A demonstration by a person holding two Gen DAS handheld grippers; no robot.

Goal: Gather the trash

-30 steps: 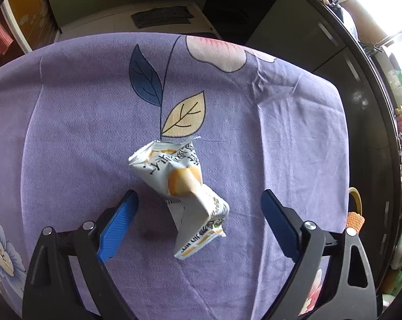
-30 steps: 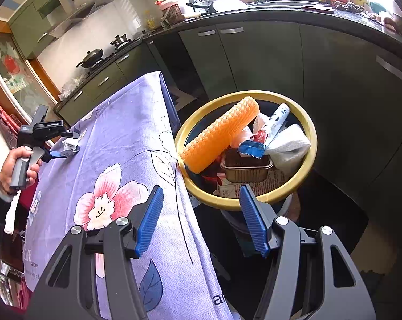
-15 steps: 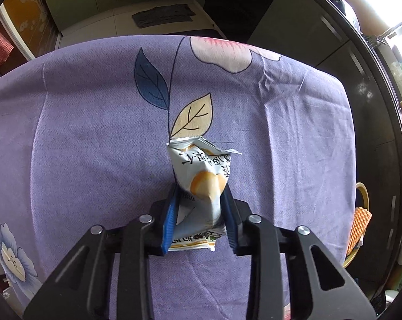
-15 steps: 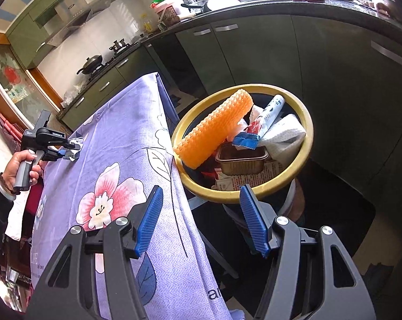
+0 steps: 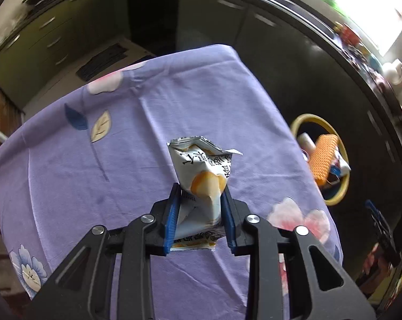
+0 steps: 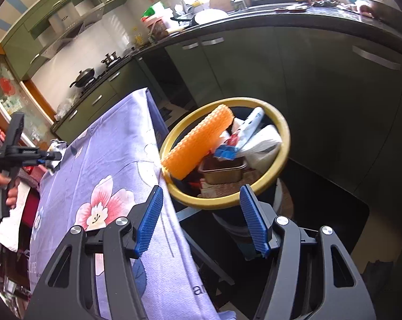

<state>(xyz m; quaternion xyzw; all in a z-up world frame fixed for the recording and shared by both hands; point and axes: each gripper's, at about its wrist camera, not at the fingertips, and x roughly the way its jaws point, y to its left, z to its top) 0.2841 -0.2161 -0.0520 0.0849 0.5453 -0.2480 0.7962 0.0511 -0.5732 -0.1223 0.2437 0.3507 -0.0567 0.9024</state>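
Note:
My left gripper (image 5: 200, 213) is shut on a crumpled white and orange snack wrapper (image 5: 203, 170), held up above the purple flowered tablecloth (image 5: 121, 173). In the right wrist view the same left gripper (image 6: 53, 156) shows far left, in a person's hand, with the wrapper (image 6: 57, 148) at its tips. A yellow-rimmed trash bin (image 6: 282, 125) stands off the table's edge, filled with an orange foam roll (image 6: 198, 141), white paper and a foil tray. My right gripper (image 6: 201, 221) is open and empty, hovering near the table corner in front of the bin (image 5: 304, 118).
Dark green kitchen cabinets (image 6: 320, 85) and a black counter (image 6: 294, 18) with dishes curve behind the bin. A stove with a pan (image 6: 85, 76) lies far back. The tablecloth (image 6: 107, 176) hangs over the table edge beside the bin.
The left gripper closed on the wrapper, then lifted it off the cloth and swung so the bin came into its view. The right gripper drifted slightly, staying open.

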